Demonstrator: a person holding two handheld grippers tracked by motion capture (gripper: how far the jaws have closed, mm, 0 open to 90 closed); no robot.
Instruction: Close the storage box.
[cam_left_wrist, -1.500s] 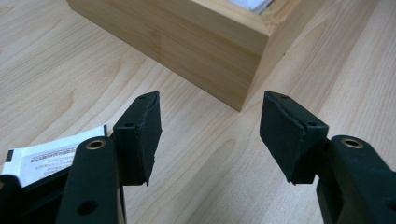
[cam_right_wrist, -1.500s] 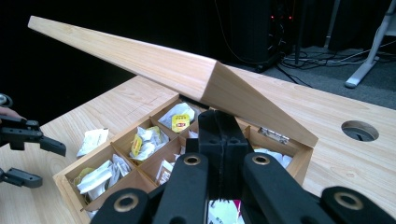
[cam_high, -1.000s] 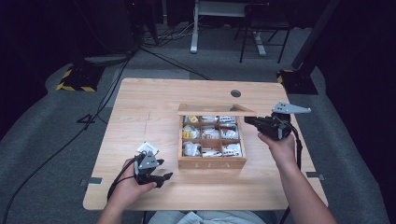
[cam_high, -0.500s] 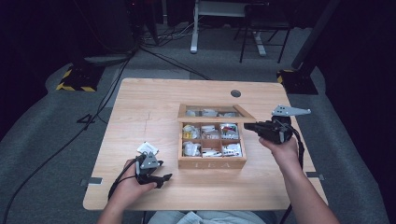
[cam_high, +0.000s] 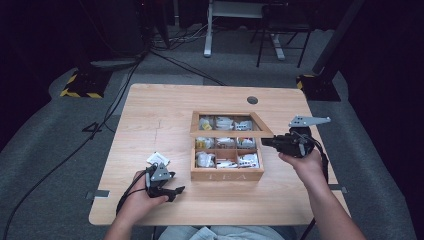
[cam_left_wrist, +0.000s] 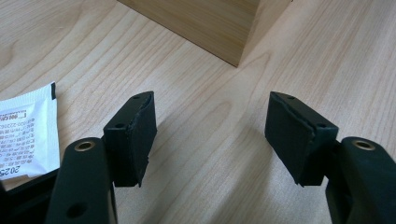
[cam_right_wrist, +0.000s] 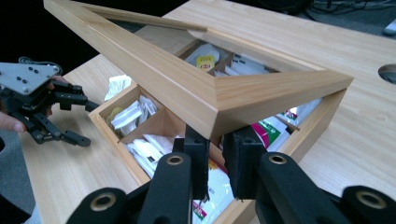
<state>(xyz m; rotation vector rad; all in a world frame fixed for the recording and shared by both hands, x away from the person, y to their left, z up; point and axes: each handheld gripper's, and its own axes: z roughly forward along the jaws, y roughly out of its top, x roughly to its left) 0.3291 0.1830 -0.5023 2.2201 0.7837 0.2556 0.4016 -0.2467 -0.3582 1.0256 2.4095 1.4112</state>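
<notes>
On box (cam_high: 227, 175) front: "TEA"; sachet (cam_left_wrist: 25, 130) print reads "2025".

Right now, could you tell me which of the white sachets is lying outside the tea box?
The white sachet lying flat on the bare table, just beyond the left gripper; all the others sit inside the tea box compartments.

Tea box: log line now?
wooden tea box lid: half raised | right gripper: jaws just opening, empty, under lid corner | left gripper: open, empty

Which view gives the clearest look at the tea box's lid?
The right gripper view: the lid spans the frame, half raised over the sachets, with the right gripper at its corner. The high view shows it small. The left gripper view catches a box corner, no lid.
</notes>
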